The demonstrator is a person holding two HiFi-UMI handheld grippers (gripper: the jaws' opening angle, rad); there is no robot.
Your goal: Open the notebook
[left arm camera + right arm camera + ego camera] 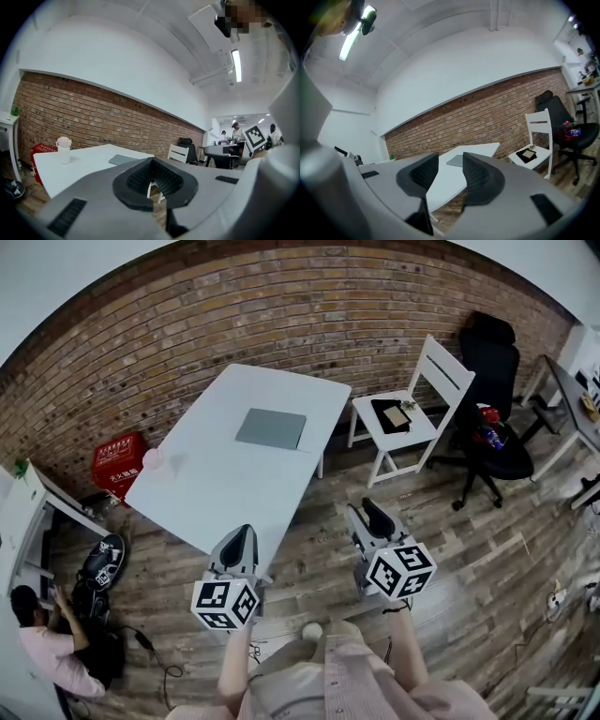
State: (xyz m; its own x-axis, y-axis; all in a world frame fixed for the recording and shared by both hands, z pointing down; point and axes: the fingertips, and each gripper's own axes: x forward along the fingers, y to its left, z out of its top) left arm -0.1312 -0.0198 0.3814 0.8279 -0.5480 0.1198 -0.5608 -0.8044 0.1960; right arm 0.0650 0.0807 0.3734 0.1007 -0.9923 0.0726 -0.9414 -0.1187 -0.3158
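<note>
A closed grey notebook (271, 428) lies flat on the white table (216, 493), toward its far side. It also shows as a thin grey slab in the left gripper view (123, 159) and the right gripper view (454, 161). My left gripper (240, 538) hangs over the wooden floor just off the table's near corner, jaws shut and empty (152, 161). To its right, my right gripper (367, 519) is also short of the table; its jaws stand a little open with nothing between them (450, 171).
A pale pink cup (153, 459) stands at the table's left edge. A white chair (412, 413) with a dark item on its seat and a black office chair (487, 418) stand to the right. A red crate (120, 465) sits by the brick wall; a person (56, 652) crouches lower left.
</note>
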